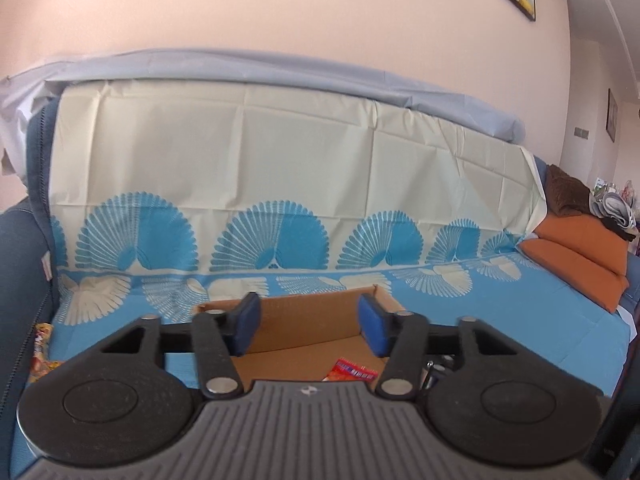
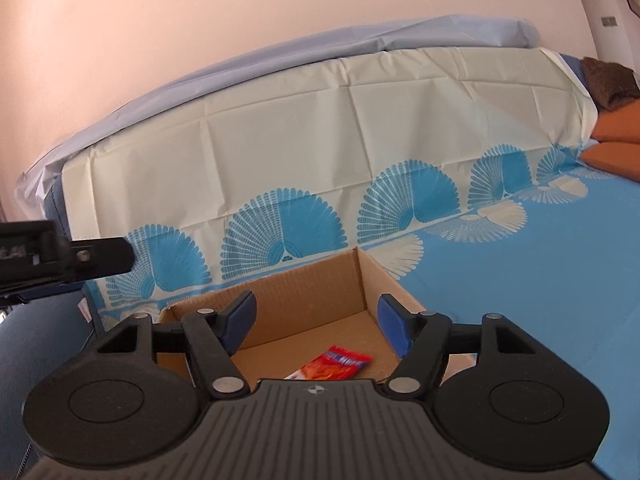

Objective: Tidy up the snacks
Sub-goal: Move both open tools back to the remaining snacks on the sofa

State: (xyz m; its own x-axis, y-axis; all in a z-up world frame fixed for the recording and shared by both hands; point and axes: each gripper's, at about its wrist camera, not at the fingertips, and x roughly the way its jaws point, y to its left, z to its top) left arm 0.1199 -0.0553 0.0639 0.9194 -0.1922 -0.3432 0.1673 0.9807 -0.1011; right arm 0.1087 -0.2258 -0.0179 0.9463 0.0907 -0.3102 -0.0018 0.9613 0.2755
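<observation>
Right wrist view showed a red snack packet (image 2: 334, 366) lying flat inside the cardboard box (image 2: 304, 292), at 6 o'clock. It looked light, soft and crinkly; an edge seemed best to pinch. Both grippers (image 2: 316, 322) (image 1: 310, 326) had their jaws open and empty.
</observation>
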